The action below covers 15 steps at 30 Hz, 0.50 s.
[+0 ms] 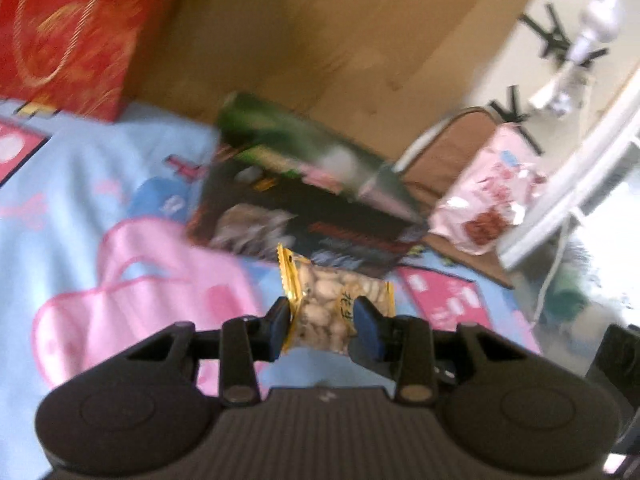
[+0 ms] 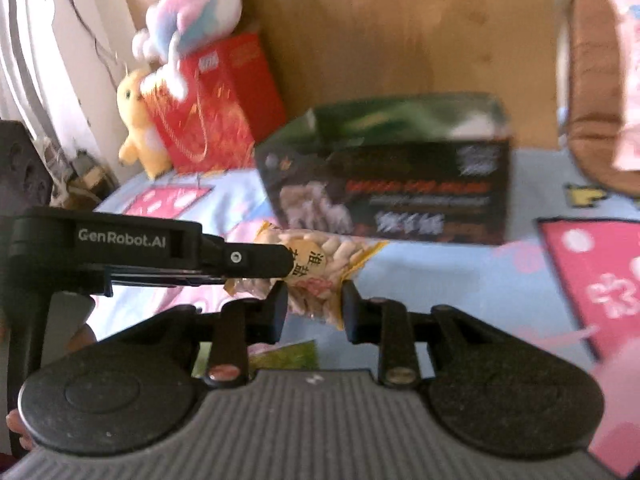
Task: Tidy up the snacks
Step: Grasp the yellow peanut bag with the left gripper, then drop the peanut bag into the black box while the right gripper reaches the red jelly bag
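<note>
Left gripper: the left gripper [image 1: 322, 326] pinches a small packet of nuts [image 1: 334, 312], one finger on each side of the packet. In the right wrist view it comes in from the left as a long black arm [image 2: 256, 259] and its tip sits against the same packet.
Right gripper: the right gripper [image 2: 314, 306] also pinches the packet of nuts [image 2: 316, 276], with its two fingers pressed on the lower part of it.
Packet of nuts: yellow edges, clear middle with pale nuts inside, dark writing on a label. It is off the bed, held between both grippers, in front of the dark box.
Dark box: a black and green snack box [image 2: 394, 178] lies on the bedsheet just behind the packet; in the left wrist view it [image 1: 304, 208] looks tilted. Print is too blurred to read.
Bedsheet: light blue cloth with pink cartoon shapes [image 1: 80, 184], spread under everything.
Red bag: a red gift bag with gold pattern and cord handle [image 2: 218, 108] stands at the far left, against the wooden board [image 2: 400, 28].
Soft toys: a yellow plush animal [image 2: 140, 128] stands beside the red bag, and a pink and white plush [image 2: 196, 12] rests on top of it.
Pink packet: a pink snack bag [image 1: 486, 200] leans in a brown holder [image 1: 444, 148] at the right, well apart from the grippers.
Green wrapper: a bit of green wrapper [image 2: 288, 356] shows under the right gripper.
</note>
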Available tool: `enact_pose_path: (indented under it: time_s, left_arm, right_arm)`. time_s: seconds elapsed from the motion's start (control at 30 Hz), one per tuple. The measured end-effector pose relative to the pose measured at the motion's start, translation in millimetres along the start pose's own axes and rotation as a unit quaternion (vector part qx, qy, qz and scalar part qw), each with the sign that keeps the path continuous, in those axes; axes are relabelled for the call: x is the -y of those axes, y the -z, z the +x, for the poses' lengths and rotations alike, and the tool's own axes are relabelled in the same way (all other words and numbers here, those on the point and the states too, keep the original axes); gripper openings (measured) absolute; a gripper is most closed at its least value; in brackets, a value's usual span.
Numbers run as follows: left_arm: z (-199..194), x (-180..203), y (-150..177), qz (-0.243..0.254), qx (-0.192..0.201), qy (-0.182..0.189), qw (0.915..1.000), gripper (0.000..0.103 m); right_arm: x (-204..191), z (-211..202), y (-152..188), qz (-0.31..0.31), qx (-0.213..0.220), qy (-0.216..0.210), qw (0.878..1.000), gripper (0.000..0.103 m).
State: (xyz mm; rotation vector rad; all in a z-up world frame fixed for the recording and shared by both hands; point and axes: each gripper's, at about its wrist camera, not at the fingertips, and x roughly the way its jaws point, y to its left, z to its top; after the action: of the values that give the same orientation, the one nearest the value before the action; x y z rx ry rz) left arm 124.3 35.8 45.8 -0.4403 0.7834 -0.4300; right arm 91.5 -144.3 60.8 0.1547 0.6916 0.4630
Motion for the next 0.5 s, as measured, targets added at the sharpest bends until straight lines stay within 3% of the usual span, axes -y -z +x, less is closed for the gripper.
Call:
enact_pose_path:
  time_s: [0.13, 0.23, 0.27, 0.33, 0.37, 0.4, 0.43, 0.5]
  left_arm:
    - [-3, 29, -26, 0.030, 0.019, 0.010, 0.9993, 0.035]
    - [8, 50, -58, 0.051, 0.039, -0.013, 0.9978, 0.050]
    - [17, 54, -69, 0.059, 0.049, -0.024, 0.9968, 0.060]
    - [32, 56, -85, 0.063, 0.058, -0.076, 0.9934, 0.056]
    - [35, 52, -87, 0.043, 0.049, -0.102, 0.9926, 0.050]
    - [30, 46, -84, 0.023, 0.043, -0.090, 0.9947, 0.049]
    - [17, 38, -74, 0.015, 0.050, -0.043, 0.9977, 0.049]
    - [-10, 26, -47, 0.024, 0.069, -0.026, 0.9970, 0.050]
  right_arm:
    - [4, -22, -15, -0.001, 0.059, 0.014, 0.998, 0.031]
    - [9, -20, -40, -0.003, 0.084, 0.026, 0.996, 0.031]
    - [11, -14, -52, 0.005, 0.094, 0.027, 0.995, 0.034]
    - [18, 4, -74, 0.013, 0.107, 0.046, 0.993, 0.045]
    - [21, 17, -82, 0.004, 0.089, 0.074, 0.993, 0.060]
    - [25, 21, -83, 0.010, 0.073, 0.099, 0.992, 0.057]
    - [31, 15, -78, 0.025, 0.069, 0.093, 0.993, 0.056]
    - [38, -16, -51, 0.040, 0.094, 0.034, 0.994, 0.056]
